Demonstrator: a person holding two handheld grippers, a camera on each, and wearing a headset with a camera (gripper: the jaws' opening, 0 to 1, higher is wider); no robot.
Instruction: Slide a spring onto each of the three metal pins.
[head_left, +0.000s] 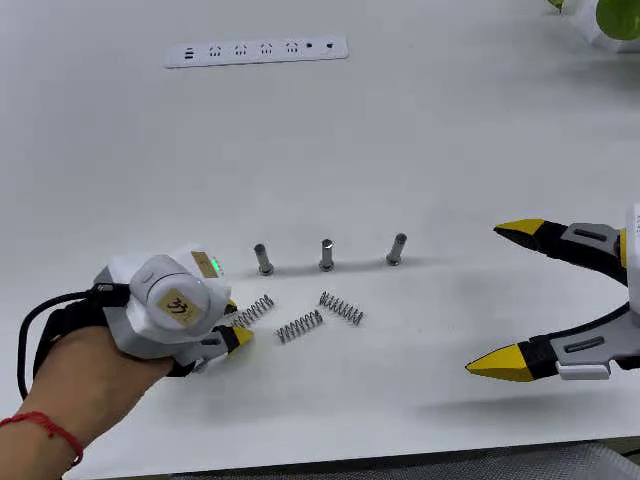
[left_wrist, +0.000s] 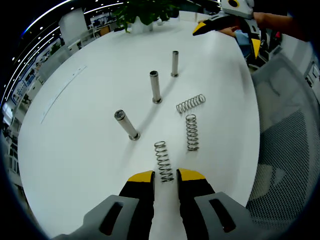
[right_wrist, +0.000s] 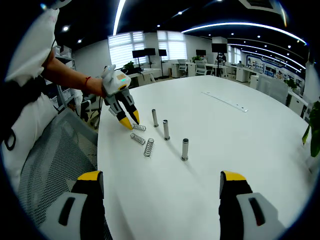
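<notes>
In the head view three pins (head_left: 326, 254) stand upright in a row on the white table (head_left: 450, 130), all bare. Three springs (head_left: 299, 325) lie loose just in front of them, and a power strip (head_left: 256, 50) lies well behind. The left gripper (head_left: 236, 322) is low at the leftmost spring, while the right gripper (head_left: 510, 295) hangs well off to the side, spread wide and holding nothing. In the left gripper view the fingers (left_wrist: 141, 176) stand a narrow gap apart, straddling the near spring (left_wrist: 163, 161) at its close end. A little table shows on either side of the coil, so it looks bracketed rather than clamped. The other two springs lie just beyond it and the nearest pin to its left. In the right gripper view its own fingers (right_wrist: 232, 180) are far apart and empty, and the left gripper reaches down to the spring nearest the row's end pin. The risks are mostly in the pinch. Closing on only the last coils could let the spring pivot or squirt out and roll into its neighbours. Squeezing hard may also deform the coil. A spring held crooked would catch on the pin's head instead of sliding down.
</notes>
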